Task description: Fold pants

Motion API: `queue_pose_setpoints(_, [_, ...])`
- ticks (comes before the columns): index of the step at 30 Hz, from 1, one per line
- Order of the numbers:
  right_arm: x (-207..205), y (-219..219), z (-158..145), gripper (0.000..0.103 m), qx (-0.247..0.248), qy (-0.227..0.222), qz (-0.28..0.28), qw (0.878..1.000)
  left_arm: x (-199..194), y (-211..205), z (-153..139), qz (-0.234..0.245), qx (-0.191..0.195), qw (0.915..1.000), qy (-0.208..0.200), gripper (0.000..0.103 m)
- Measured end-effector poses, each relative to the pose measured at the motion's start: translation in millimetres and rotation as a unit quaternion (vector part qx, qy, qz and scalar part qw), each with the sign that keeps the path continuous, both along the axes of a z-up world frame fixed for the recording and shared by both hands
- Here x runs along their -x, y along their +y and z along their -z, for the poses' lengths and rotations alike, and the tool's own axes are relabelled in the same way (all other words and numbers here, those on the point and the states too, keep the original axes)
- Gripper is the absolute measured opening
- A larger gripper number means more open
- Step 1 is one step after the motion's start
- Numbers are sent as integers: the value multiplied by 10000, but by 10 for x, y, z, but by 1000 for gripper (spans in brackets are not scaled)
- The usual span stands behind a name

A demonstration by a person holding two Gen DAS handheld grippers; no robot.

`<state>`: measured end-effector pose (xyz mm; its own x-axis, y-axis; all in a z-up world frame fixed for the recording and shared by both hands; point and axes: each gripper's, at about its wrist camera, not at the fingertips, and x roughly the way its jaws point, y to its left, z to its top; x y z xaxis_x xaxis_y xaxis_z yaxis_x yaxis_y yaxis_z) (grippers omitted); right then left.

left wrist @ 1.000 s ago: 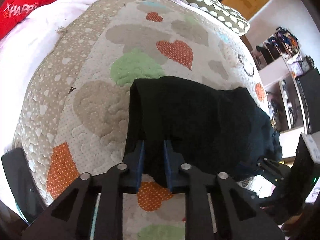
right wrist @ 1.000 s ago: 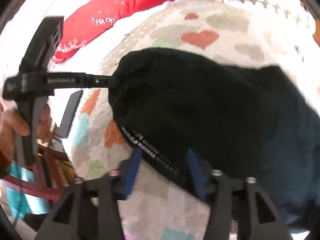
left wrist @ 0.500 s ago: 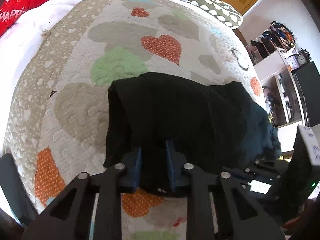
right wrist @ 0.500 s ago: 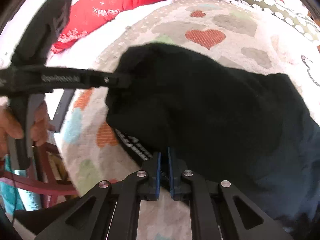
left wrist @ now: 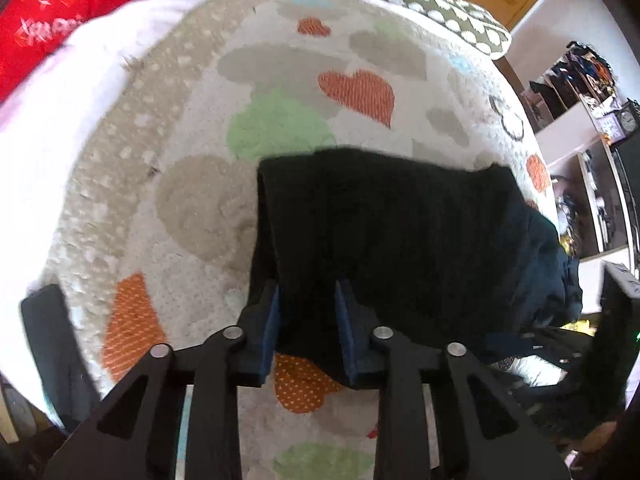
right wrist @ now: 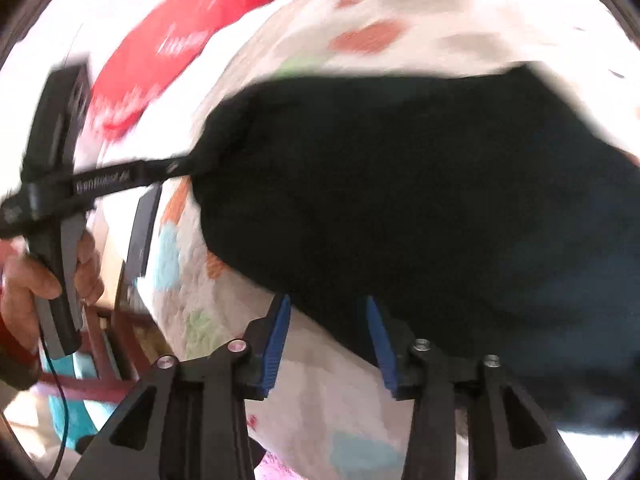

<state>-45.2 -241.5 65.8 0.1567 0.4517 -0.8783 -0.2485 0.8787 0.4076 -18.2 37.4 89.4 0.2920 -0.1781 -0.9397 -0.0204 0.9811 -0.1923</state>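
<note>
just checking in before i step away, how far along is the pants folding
Done: the black fabric pants lie doubled over in a compact block on the heart-patterned quilt. In hand: nothing is gripped; the left gripper and right gripper are both open at the near edge. Left: probably one more fold and some tidying, since the right end looks rumpled and hangs over the bed edge.

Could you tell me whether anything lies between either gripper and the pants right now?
Nothing visible does. The pants lie on the quilt, and their near edge sits directly between the open fingers of the left gripper and of the right gripper.
</note>
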Motion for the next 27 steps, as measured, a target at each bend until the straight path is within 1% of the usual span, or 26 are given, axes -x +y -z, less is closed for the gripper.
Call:
queue_pose_setpoints(1, [21,-222,-67,44,89,-58,307,9995,9,3,-85,-55,-56,9999,-90,31])
queue_pose_setpoints(2, [34,-467,-136,45,268,-122,642,9975,28,6,-169,-90,-98,9997,-206,37])
queue_pose_setpoints(3, [58,-776,-217,47,530,-229,1047,9928,40,-2,-245,-107,-152,9993,-328,45])
queue_pose_setpoints(5, [100,-1265,-338,48,913,-420,1664,9809,42,-60,-409,-38,-243,9979,-606,50])
queue_pose_setpoints(6, [125,-1546,-397,50,1187,-532,2017,9708,31,-106,-471,31,-271,9971,-710,51])
queue_pose_setpoints(8, [137,-1956,-442,56,1608,-667,2516,9521,-20,-229,-536,218,-327,9956,-851,52])
queue_pose_setpoints(10, [93,-2315,-414,57,1808,-723,2886,9374,-72,-390,-526,447,-367,9943,-892,52])
queue_pose_setpoints(11, [59,-2400,-384,57,1842,-746,2947,9347,-90,-453,-496,535,-386,9940,-869,52])
queue_pose_setpoints(12, [-18,-2487,-292,57,1840,-672,2930,9358,-117,-517,-459,628,-404,9937,-833,52])
queue_pose_setpoints(14, [-164,-2548,-73,57,1805,-373,2757,9434,-155,-649,-370,793,-403,9929,-785,52])
queue_pose_setpoints(15, [-246,-2540,54,53,1705,-187,2614,9499,-168,-710,-326,859,-426,9926,-743,52])
queue_pose_setpoints(16, [-264,-2530,119,31,1632,-115,2522,9538,-166,-763,-281,920,-468,9922,-697,52])
queue_pose_setpoints(17, [-279,-2515,149,16,1585,-107,2438,9567,-167,-807,-240,963,-501,9919,-660,52])
queue_pose_setpoints(18, [-285,-2494,129,4,1607,-178,2395,9573,-164,-834,-204,985,-549,9917,-623,52])
queue_pose_setpoints(20, [-295,-2535,10,4,1521,-405,2511,9551,-164,-855,-141,983,-625,9917,-545,52])
queue_pose_setpoints(22, [-269,-2627,-87,4,1487,-532,2764,9480,-166,-805,-83,876,-658,9929,-472,52])
queue_pose_setpoints(24, [-308,-2791,-68,4,1449,-525,3064,9393,-173,-743,-30,740,-657,9942,-413,52])
queue_pose_setpoints(26, [-331,-2877,42,4,1401,-389,3183,9368,-189,-646,67,559,-664,9958,-296,52])
queue_pose_setpoints(27, [-346,-2871,92,4,1468,-341,3137,9375,-198,-613,121,502,-649,9964,-231,52])
